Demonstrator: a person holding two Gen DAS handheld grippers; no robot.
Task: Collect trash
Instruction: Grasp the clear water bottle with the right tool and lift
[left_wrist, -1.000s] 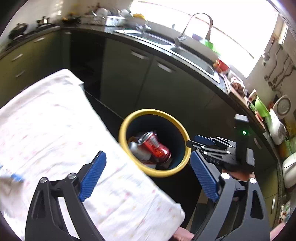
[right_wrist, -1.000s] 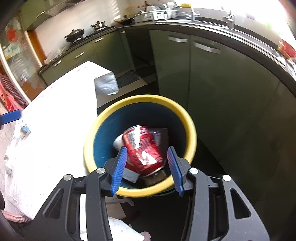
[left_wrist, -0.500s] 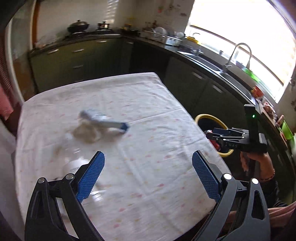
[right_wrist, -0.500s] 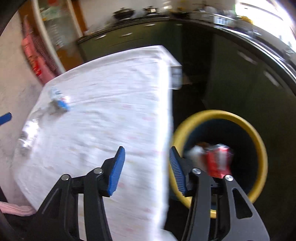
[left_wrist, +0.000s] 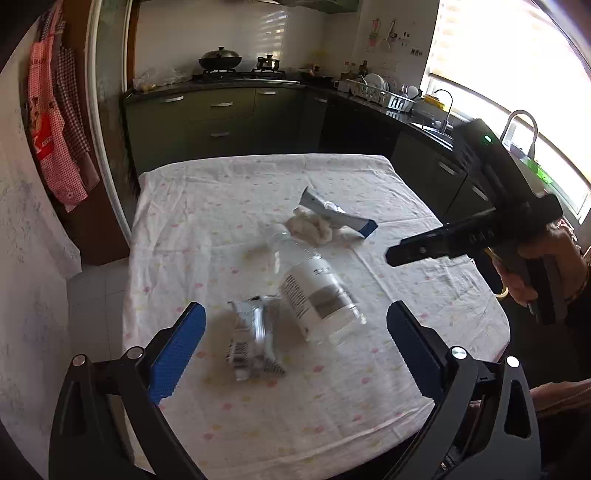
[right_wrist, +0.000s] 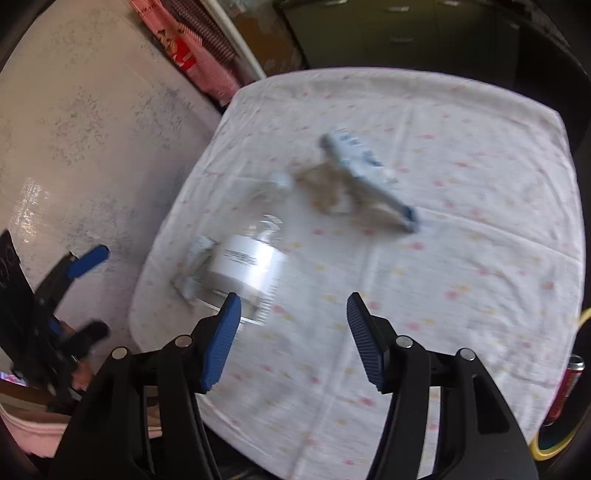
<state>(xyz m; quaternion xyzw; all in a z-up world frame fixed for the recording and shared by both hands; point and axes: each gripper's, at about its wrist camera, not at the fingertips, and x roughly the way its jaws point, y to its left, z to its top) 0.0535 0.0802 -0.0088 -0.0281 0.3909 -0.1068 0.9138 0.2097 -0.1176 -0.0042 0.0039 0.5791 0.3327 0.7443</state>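
Both grippers are empty: the left gripper (left_wrist: 291, 350) has its jaws spread wide around the crumpled wrapper (left_wrist: 253, 341) near the counter's (left_wrist: 332, 424) front edge, and the right gripper's (right_wrist: 293, 338) jaws are opening near the plastic bottle (right_wrist: 245, 266), probably to collect it.

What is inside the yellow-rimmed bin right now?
In the right wrist view only a slice of the bin shows at the frame edge, with a red can standing inside it. The rest of its inside is out of frame.
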